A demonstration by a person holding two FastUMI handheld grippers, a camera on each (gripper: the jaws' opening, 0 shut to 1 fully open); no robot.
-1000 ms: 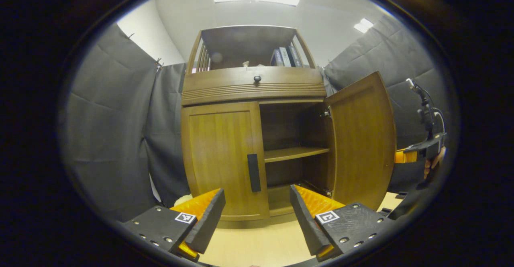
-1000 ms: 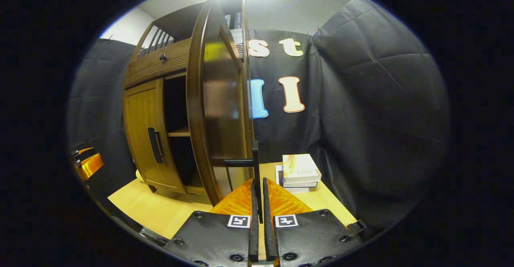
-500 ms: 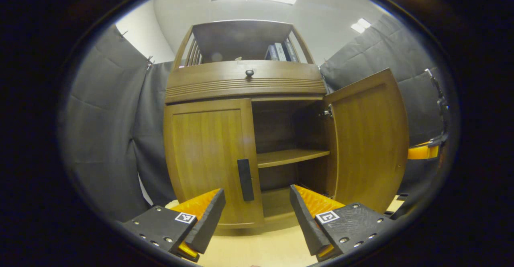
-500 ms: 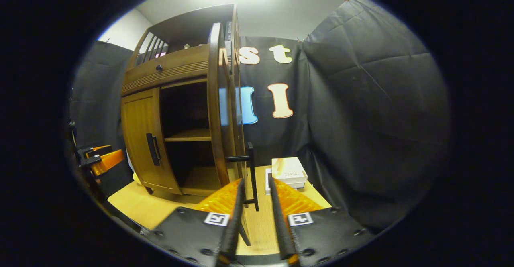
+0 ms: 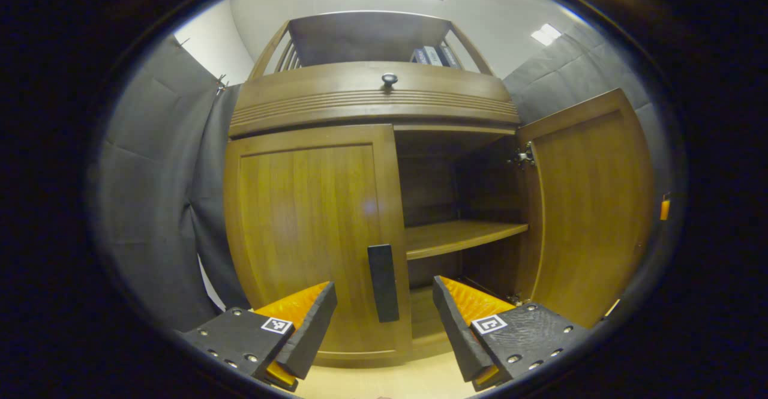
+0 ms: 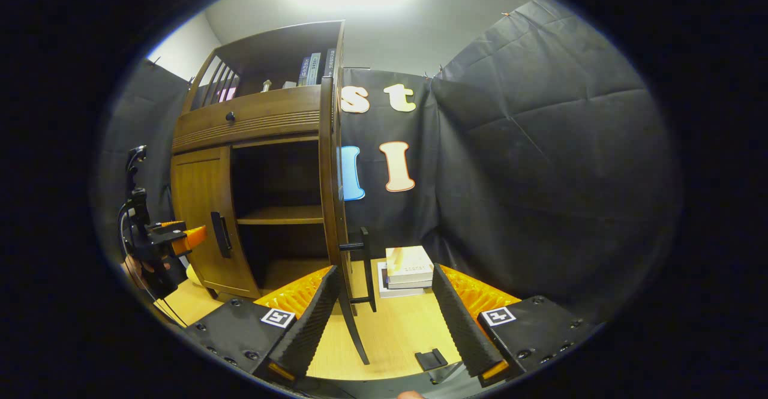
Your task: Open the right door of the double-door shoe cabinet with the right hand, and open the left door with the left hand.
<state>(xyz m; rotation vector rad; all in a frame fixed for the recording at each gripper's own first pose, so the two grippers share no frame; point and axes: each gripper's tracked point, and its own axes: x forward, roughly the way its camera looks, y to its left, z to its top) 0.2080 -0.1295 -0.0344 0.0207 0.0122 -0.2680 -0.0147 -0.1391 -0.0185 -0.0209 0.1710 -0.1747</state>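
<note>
A brown wooden shoe cabinet stands close in the left gripper view. Its left door is closed, with a dark vertical handle just beyond my open left gripper. The right door is swung wide, baring an inner shelf. In the right gripper view that right door shows edge-on, and its dark handle stands free between the spread fingers of my open right gripper. The left gripper, held by a hand, appears far left by the left door handle.
A drawer with a round knob tops the doors, with books on the open shelf above. A stack of books lies on the pale floor right of the cabinet. Black cloth walls close in around.
My right gripper has opened, let go of the right door's handle and drawn back; the door has swung wider. My left gripper has moved closer to the left door's handle.
</note>
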